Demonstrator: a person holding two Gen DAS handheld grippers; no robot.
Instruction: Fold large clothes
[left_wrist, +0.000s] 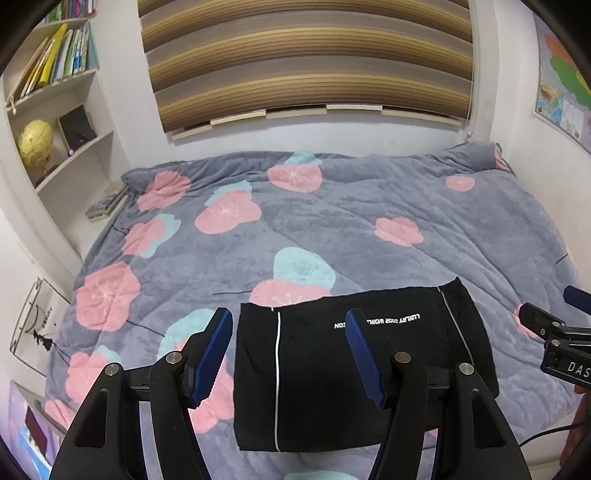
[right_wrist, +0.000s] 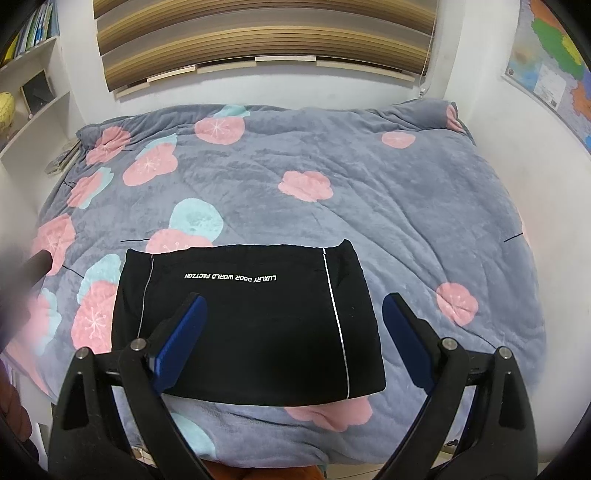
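Observation:
A black garment (left_wrist: 314, 380) with thin white stripes and a line of white lettering lies folded into a neat rectangle near the front edge of the bed. In the right wrist view the same garment (right_wrist: 251, 325) lies flat in the middle foreground. My left gripper (left_wrist: 290, 325) hovers over its left part, open, with nothing between the blue pads. My right gripper (right_wrist: 293, 306) hangs above the garment's near right part, also open and empty. The right gripper's body (left_wrist: 557, 339) shows at the right edge of the left wrist view.
A grey quilt (left_wrist: 388, 221) with pink and teal flowers covers the whole bed. A white bookshelf (left_wrist: 55, 110) with books and a globe stands at the left. A striped blind hangs on the far wall, and a map (right_wrist: 550, 62) hangs on the right wall.

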